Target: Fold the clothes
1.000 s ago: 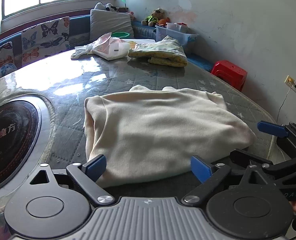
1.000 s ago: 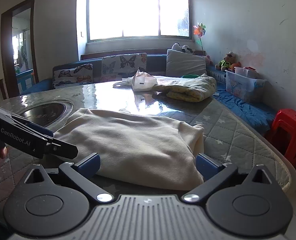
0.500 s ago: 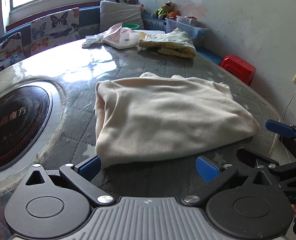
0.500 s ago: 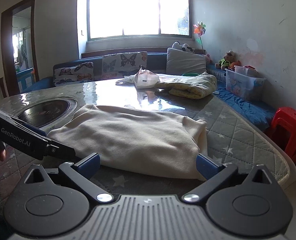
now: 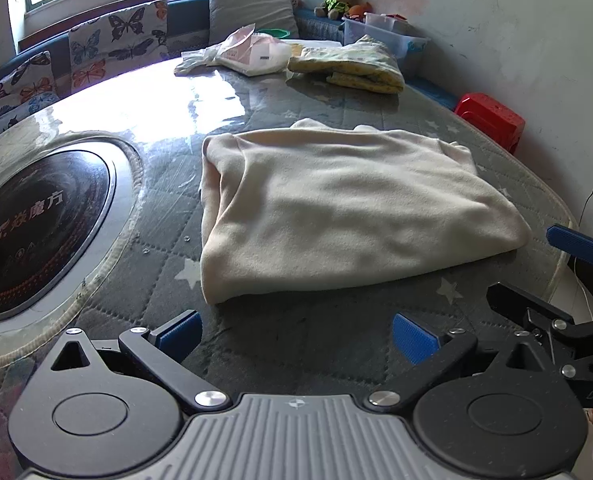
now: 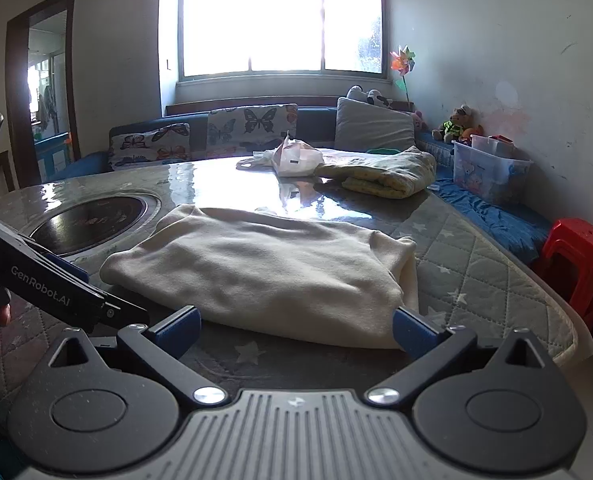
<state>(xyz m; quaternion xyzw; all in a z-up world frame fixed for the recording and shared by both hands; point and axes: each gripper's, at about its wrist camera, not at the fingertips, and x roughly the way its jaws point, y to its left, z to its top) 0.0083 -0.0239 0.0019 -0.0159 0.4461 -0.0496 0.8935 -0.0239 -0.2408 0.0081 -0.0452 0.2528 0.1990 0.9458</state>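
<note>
My left tongs [image 5: 296,330] had just finished opening and stood wide, holding nothing. My right tongs [image 6: 296,330] were spread wide too, empty. Just beyond both lay the folded cream sweater [image 5: 348,208] on the quilted table [image 5: 296,344], near its edge.

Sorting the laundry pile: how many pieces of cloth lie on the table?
2: a cream garment folded near the front edge, and a yellow patterned blanket folded at the far side beside a white plastic bag. More may lie hidden.
</note>
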